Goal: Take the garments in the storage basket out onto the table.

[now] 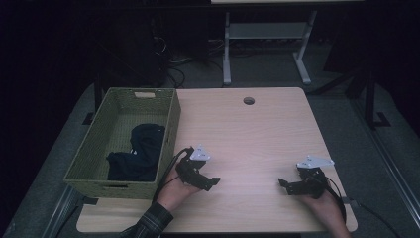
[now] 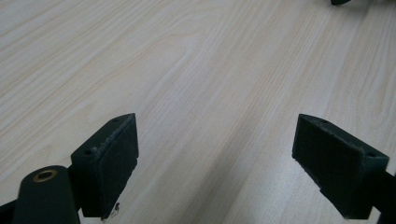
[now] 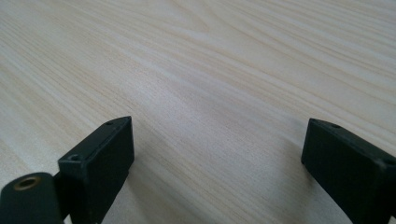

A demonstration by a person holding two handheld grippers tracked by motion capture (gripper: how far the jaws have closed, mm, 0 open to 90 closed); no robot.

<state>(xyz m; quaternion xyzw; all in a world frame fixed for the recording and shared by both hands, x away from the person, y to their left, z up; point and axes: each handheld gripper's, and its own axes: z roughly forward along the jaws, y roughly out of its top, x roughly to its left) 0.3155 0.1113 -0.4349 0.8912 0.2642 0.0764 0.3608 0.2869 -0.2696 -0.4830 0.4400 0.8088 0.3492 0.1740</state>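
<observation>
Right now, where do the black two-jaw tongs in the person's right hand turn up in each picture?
High view: the right black tongs are low and to the right over the table, pointing left.
Left gripper view: a dark sliver at the top right edge, probably those tongs.
Right gripper view: the tongs rise from the bottom corners, jaws wide apart.
Shared landmark: the pale wood-grain tabletop under them in every view.

One pale wooden counter (image 1: 257, 134), one green woven rectangular basket (image 1: 94, 148), one dark crumpled cloth garment (image 1: 138, 153) inside it, two black hand-held grippers: left (image 1: 214, 182), right (image 1: 281, 184).
</observation>
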